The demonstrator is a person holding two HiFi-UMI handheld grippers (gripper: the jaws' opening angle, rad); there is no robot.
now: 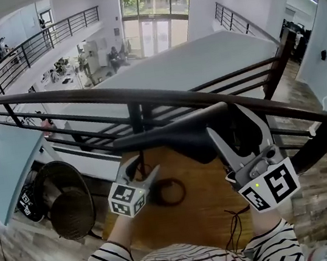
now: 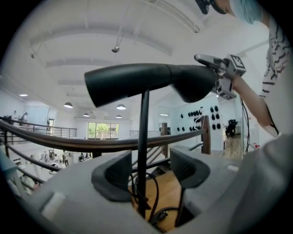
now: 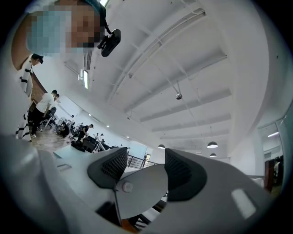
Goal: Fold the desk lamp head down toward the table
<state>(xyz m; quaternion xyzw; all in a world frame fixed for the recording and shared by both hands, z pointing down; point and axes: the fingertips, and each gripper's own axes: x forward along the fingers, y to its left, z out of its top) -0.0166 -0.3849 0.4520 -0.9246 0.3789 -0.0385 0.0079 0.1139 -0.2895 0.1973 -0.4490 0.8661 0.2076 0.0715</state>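
Left gripper view alone shows my left tongs apart, the stem between. Head view: right tongs, at 3 o'clock, clamped on the head.

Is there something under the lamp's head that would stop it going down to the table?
Yes, maybe. The left hand-held gripper sits under the dark lamp head, its jaws open around the thin black stem. A black cable loop lies on the wooden table below too.

Matt lamp head, wooden table
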